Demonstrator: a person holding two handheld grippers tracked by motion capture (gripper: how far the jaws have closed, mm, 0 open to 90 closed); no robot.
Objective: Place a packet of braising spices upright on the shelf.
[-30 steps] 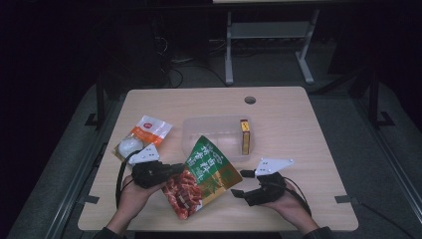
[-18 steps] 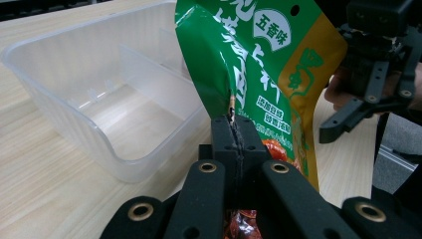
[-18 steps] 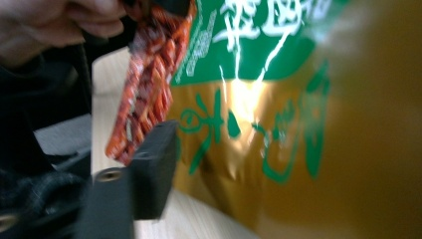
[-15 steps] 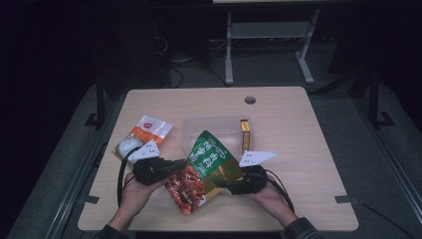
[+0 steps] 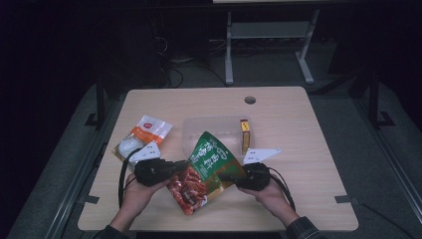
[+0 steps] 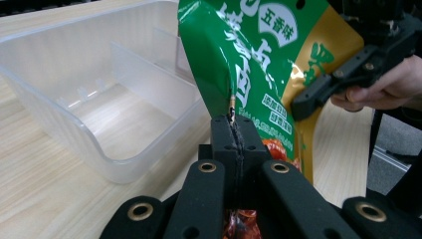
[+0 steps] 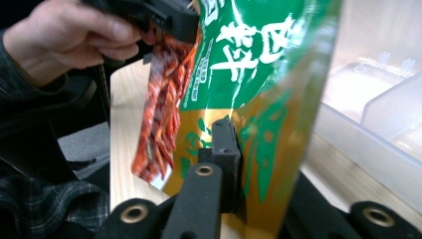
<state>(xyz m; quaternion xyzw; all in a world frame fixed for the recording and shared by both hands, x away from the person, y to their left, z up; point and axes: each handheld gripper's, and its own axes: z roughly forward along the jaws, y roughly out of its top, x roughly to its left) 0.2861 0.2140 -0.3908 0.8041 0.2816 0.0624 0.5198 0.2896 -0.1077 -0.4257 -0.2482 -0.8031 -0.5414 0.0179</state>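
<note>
- The snack bag [image 5: 208,169] hangs just above the bench [image 5: 308,149], at the near middle, between the two grippers, and just in front of the clear tray [image 5: 199,127].
- The left gripper [image 5: 176,167] has its jaws fully closed on the bag's left edge; in the left gripper view the thin seam [image 6: 232,107] is pinched between them.
- The right gripper [image 5: 226,175] has just been closing its jaws, and now they clamp the gold right edge [image 7: 259,149] of the bag.
- I judge the bag light, soft and crinkly. The film looks glossy, so it may slip from the jaws.
- The best hold seems to be the flat sealed edges, as now, not the filled middle, where the food could be crushed.
- With only one grip the bag would probably sag and swing.
</note>
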